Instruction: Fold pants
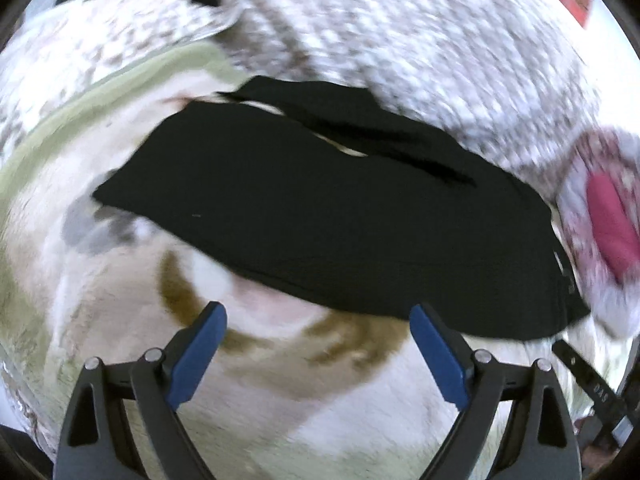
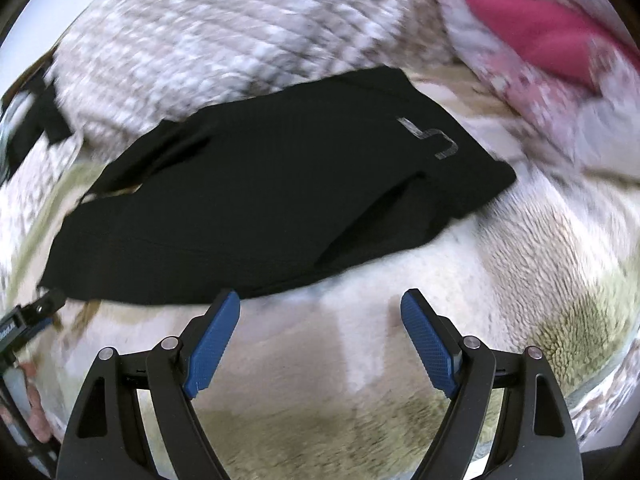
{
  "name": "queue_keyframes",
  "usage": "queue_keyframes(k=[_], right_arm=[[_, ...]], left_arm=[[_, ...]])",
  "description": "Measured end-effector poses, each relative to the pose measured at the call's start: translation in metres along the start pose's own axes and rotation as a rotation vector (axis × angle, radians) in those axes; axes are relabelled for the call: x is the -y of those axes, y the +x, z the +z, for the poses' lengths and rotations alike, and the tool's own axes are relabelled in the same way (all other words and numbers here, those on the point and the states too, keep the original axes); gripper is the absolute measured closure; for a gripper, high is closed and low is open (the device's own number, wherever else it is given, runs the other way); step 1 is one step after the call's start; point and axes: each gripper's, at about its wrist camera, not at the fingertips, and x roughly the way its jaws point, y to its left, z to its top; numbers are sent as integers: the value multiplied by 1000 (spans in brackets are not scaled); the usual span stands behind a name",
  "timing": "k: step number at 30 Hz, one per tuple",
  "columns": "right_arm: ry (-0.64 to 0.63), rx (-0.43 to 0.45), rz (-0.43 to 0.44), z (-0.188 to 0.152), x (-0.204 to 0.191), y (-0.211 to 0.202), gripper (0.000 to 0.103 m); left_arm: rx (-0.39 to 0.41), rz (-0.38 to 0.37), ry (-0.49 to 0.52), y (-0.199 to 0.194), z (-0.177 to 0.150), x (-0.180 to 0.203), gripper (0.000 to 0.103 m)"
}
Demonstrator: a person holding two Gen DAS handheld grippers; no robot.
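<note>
Black pants [image 1: 320, 224] lie folded lengthwise on a fluffy cream blanket [image 1: 360, 400]. In the right wrist view the pants [image 2: 260, 208] show a small grey logo [image 2: 432, 136] near their right end. My left gripper [image 1: 318, 312] is open and empty, its blue pads [image 1: 196, 356] just short of the pants' near edge. My right gripper [image 2: 320, 298] is open and empty, its blue pads [image 2: 432, 344] at the pants' near edge. Both views are motion-blurred.
A grey-white quilted cover [image 1: 400, 32] lies behind the pants. A pillow with a pink patch [image 2: 540, 36] sits at the right. The other gripper's tip [image 2: 28, 320] shows at the left edge of the right wrist view. The cream blanket [image 2: 520, 240] has green patches.
</note>
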Motion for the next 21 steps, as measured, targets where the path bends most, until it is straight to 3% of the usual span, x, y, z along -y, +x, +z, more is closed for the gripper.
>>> queue_keyframes(k=[5, 8, 11, 13, 14, 16, 17, 18, 19, 21], right_arm=[[105, -5, 27, 12, 19, 8, 20], [160, 0, 26, 22, 30, 16, 20], [242, 12, 37, 33, 44, 25, 21], [289, 24, 48, 41, 53, 30, 24], [315, 27, 44, 45, 58, 34, 30], [357, 33, 29, 50, 66, 38, 47], [380, 36, 18, 51, 71, 39, 58], [399, 36, 19, 52, 76, 41, 63], [421, 35, 32, 52, 80, 43, 65], [444, 45, 31, 53, 87, 43, 86]], left_arm=[[-32, -20, -134, 16, 9, -29, 11], [-17, -35, -156, 22, 16, -33, 11], [-3, 2, -144, 29, 22, -31, 24], [10, 37, -133, 34, 29, -31, 41], [13, 49, -131, 35, 32, -32, 46], [19, 74, -138, 40, 39, -36, 72], [21, 82, -146, 42, 41, -40, 78], [19, 85, -156, 44, 43, -43, 85], [17, 82, -166, 45, 44, -46, 90], [17, 81, -171, 45, 46, -48, 94]])
